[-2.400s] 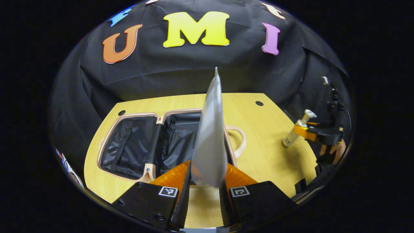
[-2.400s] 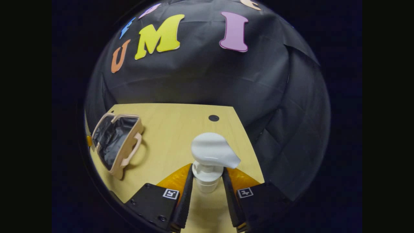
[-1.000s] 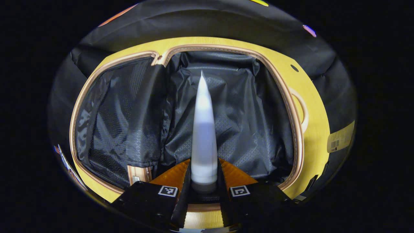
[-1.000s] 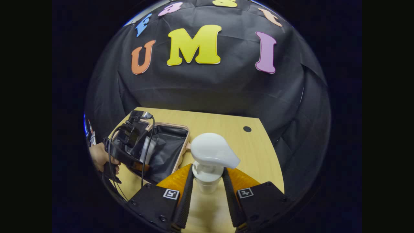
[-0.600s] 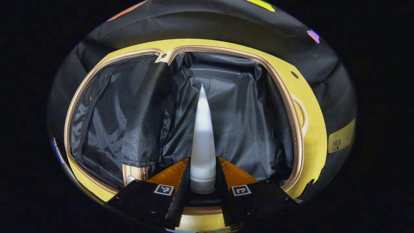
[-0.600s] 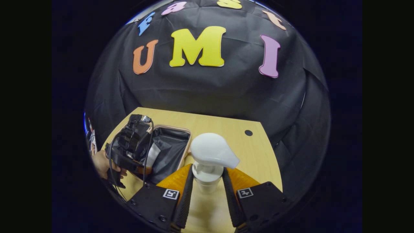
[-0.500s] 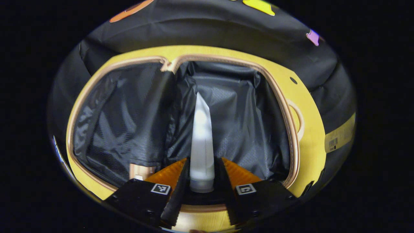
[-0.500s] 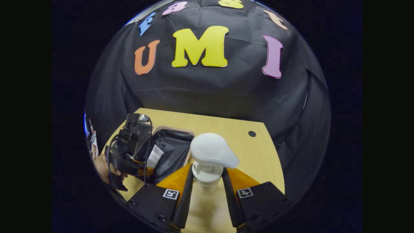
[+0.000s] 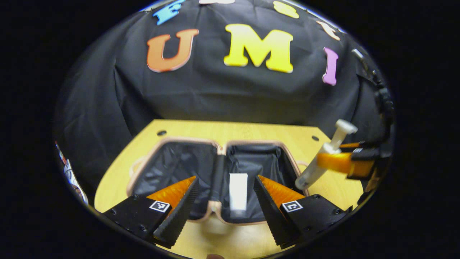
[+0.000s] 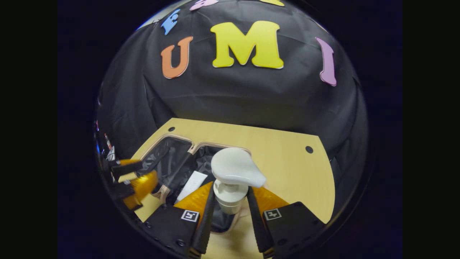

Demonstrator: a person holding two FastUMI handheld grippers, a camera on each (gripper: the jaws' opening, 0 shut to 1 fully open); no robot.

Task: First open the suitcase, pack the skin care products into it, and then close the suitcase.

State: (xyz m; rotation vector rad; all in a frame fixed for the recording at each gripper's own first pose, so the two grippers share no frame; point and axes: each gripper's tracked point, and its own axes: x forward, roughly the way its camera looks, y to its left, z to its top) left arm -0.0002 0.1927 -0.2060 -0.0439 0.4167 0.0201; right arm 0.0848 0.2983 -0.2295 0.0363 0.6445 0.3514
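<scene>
The suitcase (image 9: 215, 144) lies wide open on the table, its two halves lined in black cloth. A white tube (image 9: 238, 196) rests flat in the right half; in the right gripper view the tube (image 10: 192, 184) lies just left of my fingers. My left gripper (image 9: 224, 205) stands open over the near rim with nothing between its fingers. My right gripper (image 10: 230, 208) is shut on the neck of a white pump bottle (image 10: 235, 172), held above the suitcase (image 10: 169, 158). In the left gripper view the pump bottle (image 9: 320, 163) hangs tilted by the suitcase's right edge.
The wooden table (image 10: 287, 169) has bare room to the right of the suitcase and small round holes (image 10: 309, 149) near its back corners. The black cloth wall stands close behind. The suitcase's handle (image 9: 303, 165) sticks out on its right side.
My left gripper has let go of the white tube, opened and drawn back from the suitcase. My right gripper has carried the pump bottle left, over the suitcase.
</scene>
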